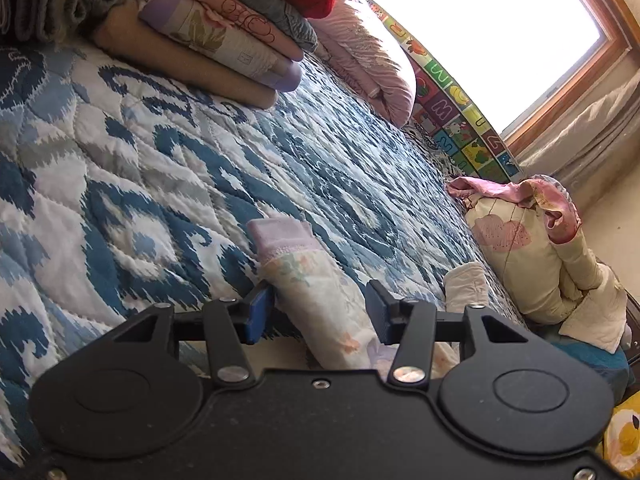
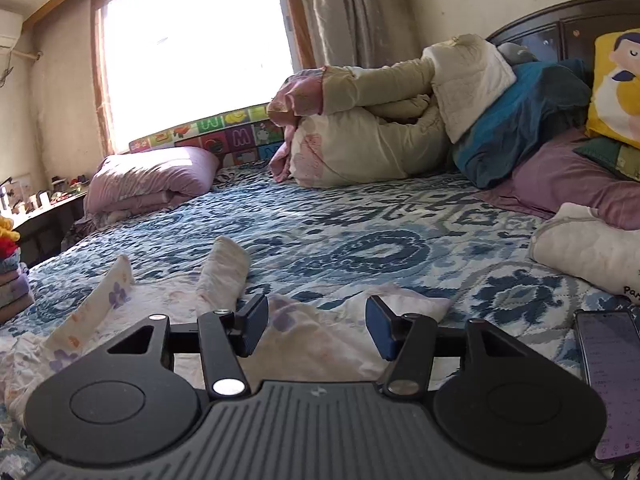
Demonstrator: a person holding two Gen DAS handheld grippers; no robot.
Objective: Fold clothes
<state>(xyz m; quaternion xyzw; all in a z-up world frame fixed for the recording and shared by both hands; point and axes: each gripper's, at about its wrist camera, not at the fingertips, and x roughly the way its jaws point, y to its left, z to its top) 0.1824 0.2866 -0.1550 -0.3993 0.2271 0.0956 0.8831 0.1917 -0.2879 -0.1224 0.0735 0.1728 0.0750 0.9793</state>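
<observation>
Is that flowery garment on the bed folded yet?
Not yet: the floral garment lies loose and rumpled, its parts splayed apart on the quilt.

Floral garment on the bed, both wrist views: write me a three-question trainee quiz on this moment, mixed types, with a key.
1. True or false: the left hand-held gripper is clamped shut on the floral garment.
2. Multiple choice: what lies on the quilt beside the right hand-held gripper, at the right edge of its view? A) a book B) a phone C) a remote
3. Fill in: the stack of folded clothes shows in the ____ wrist view's upper left.

Key: 1 false, its jaws stand open around a bunched part of the cloth; 2 B; 3 left.
</observation>
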